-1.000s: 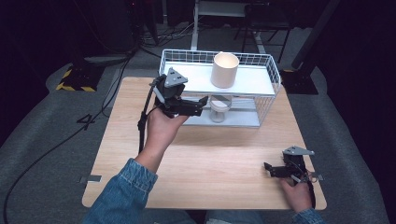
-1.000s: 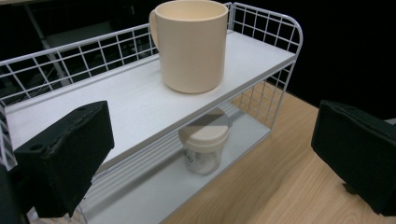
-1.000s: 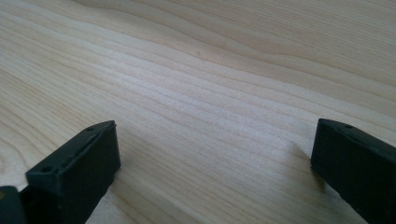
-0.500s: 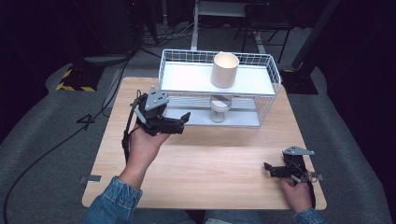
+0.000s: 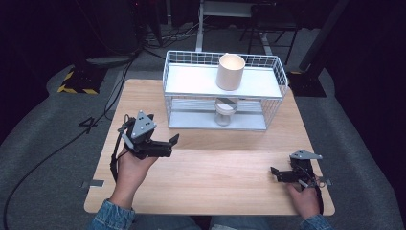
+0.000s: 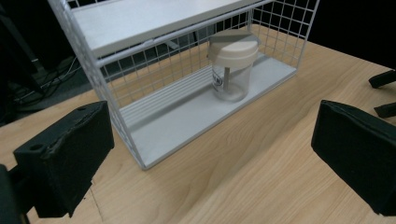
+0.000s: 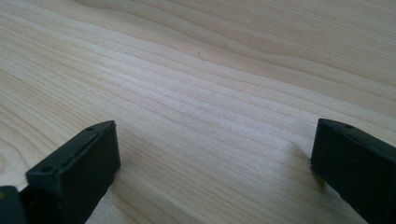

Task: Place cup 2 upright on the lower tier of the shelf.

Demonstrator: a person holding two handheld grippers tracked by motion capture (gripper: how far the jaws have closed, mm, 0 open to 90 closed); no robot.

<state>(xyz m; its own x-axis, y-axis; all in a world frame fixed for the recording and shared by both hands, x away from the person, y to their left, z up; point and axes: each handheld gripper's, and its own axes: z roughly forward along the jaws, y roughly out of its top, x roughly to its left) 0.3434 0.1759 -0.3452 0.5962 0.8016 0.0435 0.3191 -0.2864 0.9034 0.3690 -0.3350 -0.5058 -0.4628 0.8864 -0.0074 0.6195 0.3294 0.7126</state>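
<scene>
Standing lidded clear jar (image 6: 232, 65)

A rack (image 5: 273, 76) stands at the far middle of the surface (image 5: 215, 177); a cup (image 5: 230, 72) sits on its top shelf; a jar (image 6: 232, 65) stands on its bottom shelf, below the cup; the left gripper (image 5: 168, 143) lies before the rack's left end; the right gripper (image 5: 275, 173) lies near the surface's near right corner.

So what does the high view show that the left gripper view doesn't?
High view alone: the tall cream cup on the rack's top shelf, both hands, the whole left tool. Left gripper view alone: the jar's clear body and beige lid up close, through the wire mesh. Both: the white wire rack, the jar, the wooden table, the right tool.
</scene>
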